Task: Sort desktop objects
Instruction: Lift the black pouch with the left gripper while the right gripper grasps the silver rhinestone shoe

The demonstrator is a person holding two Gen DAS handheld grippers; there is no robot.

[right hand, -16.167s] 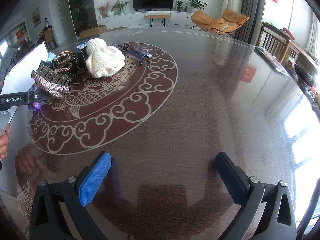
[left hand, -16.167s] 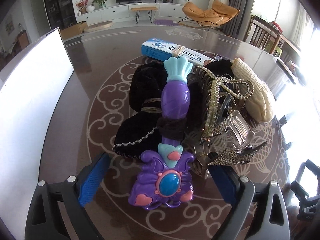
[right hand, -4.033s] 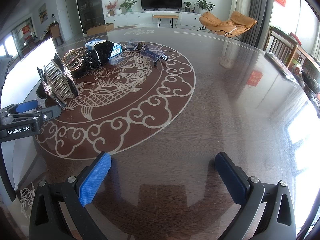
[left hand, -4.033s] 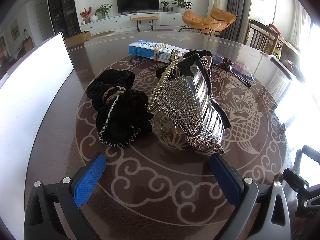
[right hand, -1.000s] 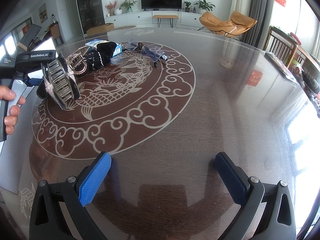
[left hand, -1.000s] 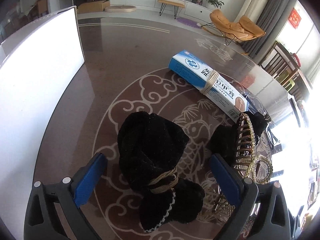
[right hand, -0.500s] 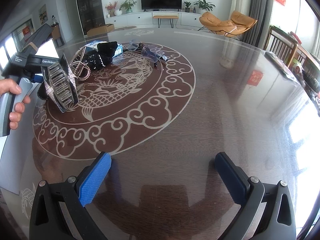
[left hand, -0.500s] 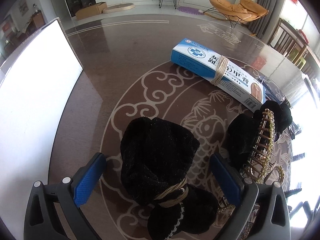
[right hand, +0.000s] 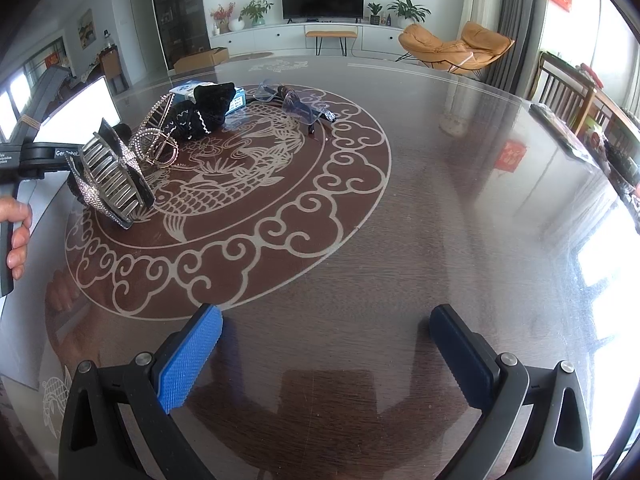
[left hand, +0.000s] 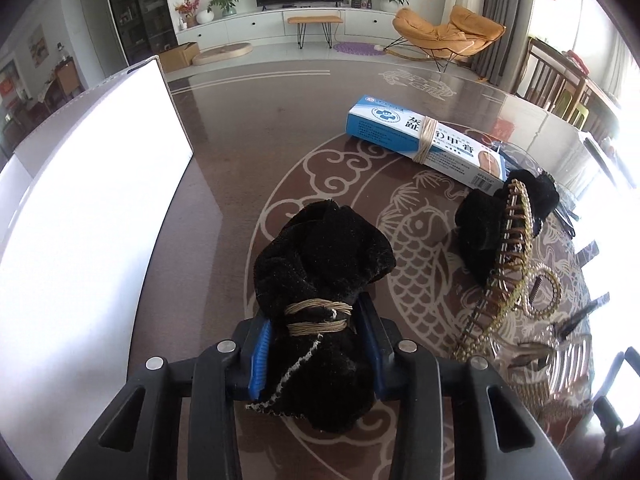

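Through the left wrist camera I see my left gripper (left hand: 316,344) closing its jaws, the blue pads against both sides of the black velvet bundle (left hand: 320,280) at its cord-wrapped waist, on the counter (left hand: 248,128); the blue medicine box (left hand: 424,142) lies beyond the bundle to the right, the gold-toothed hair clip (left hand: 508,256) just right of it, and the white box (left hand: 80,208) stands to its left. Through the right wrist camera my right gripper (right hand: 326,348) hangs over bare counter with its jaws wide and nothing between them, while the rhinestone hair claw (right hand: 110,178) hides most of the bundle, and clear glasses (right hand: 296,106) lie well to the claw's right.
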